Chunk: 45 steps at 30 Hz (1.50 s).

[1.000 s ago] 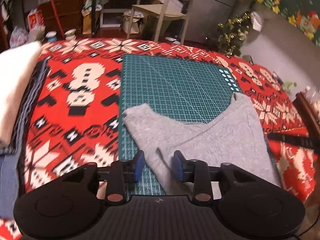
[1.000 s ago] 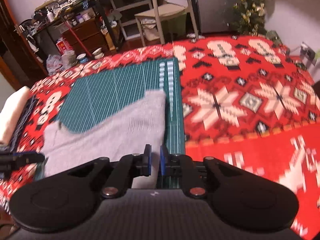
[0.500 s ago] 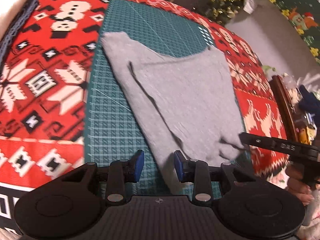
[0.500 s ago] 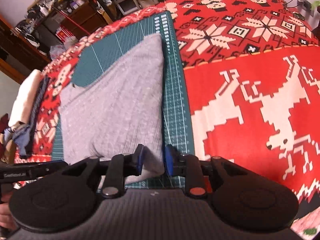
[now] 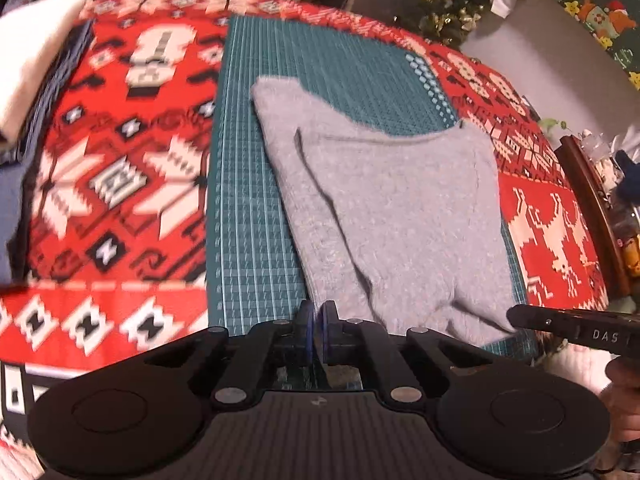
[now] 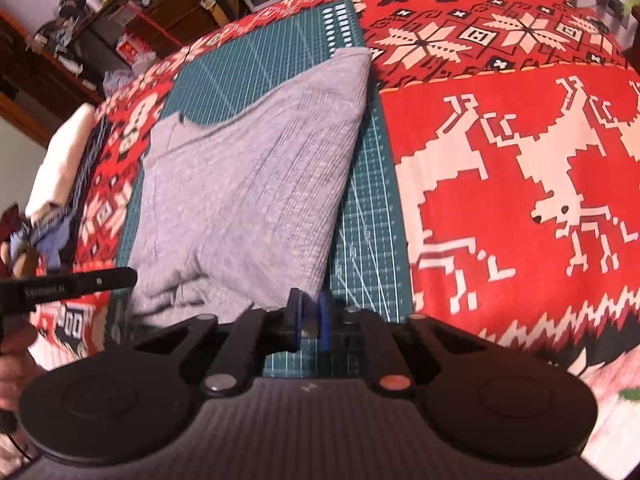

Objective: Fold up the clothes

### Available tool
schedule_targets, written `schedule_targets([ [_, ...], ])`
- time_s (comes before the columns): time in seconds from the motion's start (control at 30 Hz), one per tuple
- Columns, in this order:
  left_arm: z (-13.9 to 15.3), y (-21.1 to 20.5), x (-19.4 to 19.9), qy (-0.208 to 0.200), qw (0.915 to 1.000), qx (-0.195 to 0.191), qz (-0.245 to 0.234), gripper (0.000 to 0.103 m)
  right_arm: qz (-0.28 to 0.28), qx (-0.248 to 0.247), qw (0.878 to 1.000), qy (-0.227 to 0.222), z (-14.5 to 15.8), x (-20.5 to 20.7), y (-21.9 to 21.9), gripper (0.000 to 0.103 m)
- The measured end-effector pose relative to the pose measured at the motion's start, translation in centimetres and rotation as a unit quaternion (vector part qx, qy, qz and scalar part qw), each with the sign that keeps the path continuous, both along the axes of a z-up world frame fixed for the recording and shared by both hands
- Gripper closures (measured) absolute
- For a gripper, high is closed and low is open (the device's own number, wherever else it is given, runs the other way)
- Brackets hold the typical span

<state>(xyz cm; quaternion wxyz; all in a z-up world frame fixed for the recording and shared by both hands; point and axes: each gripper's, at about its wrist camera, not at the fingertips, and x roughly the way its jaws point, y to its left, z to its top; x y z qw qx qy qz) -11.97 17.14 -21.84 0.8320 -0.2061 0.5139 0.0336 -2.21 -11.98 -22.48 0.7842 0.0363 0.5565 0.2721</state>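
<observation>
A grey knit garment (image 5: 400,216) lies folded on the green cutting mat (image 5: 248,200), with one narrow part reaching toward the far left. My left gripper (image 5: 318,320) is at its near left hem, blue pads almost touching, shut on the fabric edge. In the right wrist view the same garment (image 6: 248,176) fills the mat's (image 6: 368,216) left side. My right gripper (image 6: 309,318) is shut on its near right corner, and grey cloth shows between the pads. Each gripper's black finger shows in the other's view.
A red patterned cloth (image 5: 112,184) covers the table. Folded white and blue clothes (image 5: 28,80) are stacked at the left edge. A dark wooden piece (image 5: 592,208) stands at the right. A chair, cluttered shelves and tinsel (image 5: 452,12) are beyond the far edge.
Both grippers dropped to the garment's near edge. The left one went from open to shut on the hem, and the right one narrowed onto the near right corner.
</observation>
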Motion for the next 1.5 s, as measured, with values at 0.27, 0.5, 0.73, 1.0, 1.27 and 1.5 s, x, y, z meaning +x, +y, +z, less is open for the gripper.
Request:
schedule_targets([
  [0.27,2.2,0.4,-2.8,-0.055,0.9978,-0.038,0.000,0.098,0.118,0.024,0.983,-0.137,5.2,-3.1,3.9,0.080],
  [0.5,2.8,1.1,-4.0,-0.062,0.9969,-0.047,0.013,0.098,0.262,0.023,0.947,-0.183,3.3,-6.1,12.3,0.081],
  [0.73,2.4,1.5,-4.7,-0.057,0.9968,-0.055,0.014,0.098,0.302,-0.041,0.930,-0.206,0.4,-7.3,14.7,0.081],
  [1.0,2.0,1.5,-4.9,-0.054,0.9968,-0.058,0.009,0.098,0.305,-0.028,0.927,-0.216,0.7,-7.6,13.5,0.099],
  [1.27,2.0,1.2,-4.7,-0.055,0.9968,-0.058,0.005,0.098,0.298,0.016,0.936,-0.187,3.1,-7.6,11.7,0.100],
  [1.5,1.7,1.5,-3.5,-0.056,0.9971,-0.050,0.014,0.096,0.299,0.007,0.942,-0.153,1.2,-6.9,12.0,0.092],
])
